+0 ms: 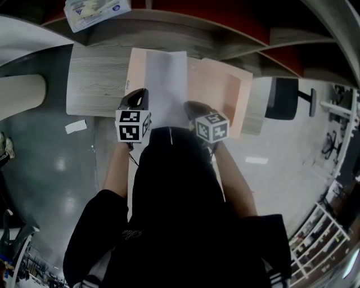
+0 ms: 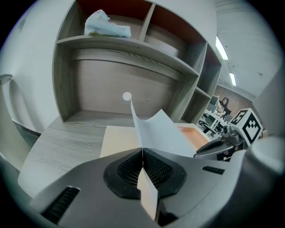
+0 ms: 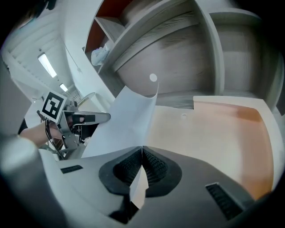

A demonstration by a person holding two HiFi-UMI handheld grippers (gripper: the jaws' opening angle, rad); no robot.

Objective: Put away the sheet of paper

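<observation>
Landmark: open peach folder (image 1: 225,93), lying flat on the wooden desk (image 1: 95,84).

- Up and left of the folder: a white plastic-wrapped packet (image 1: 95,11) sits on the shelf (image 2: 124,51) above the desk.
- Left of the folder, down on the floor: a small white scrap (image 1: 76,126).
- At the folder's near left edge: left gripper (image 2: 142,156). Its jaws are pressed together on the near left corner of the sheet of paper (image 1: 166,84), and a tab of paper sticks out behind the pads.
- The sheet is white. It is held over the folder's left half and centre fold. Its near edge is carried by both grippers, and it sags a little between them. The far corner curls upward in both gripper views. Whether the far edge touches the folder, I cannot tell.
- At the folder's near edge, right of the left gripper: right gripper (image 3: 141,153). Its jaws are closed and pinch the sheet's near right corner, with paper also showing behind the pads.
- The folder's right flap is bare, its far-right part a deeper orange.
</observation>
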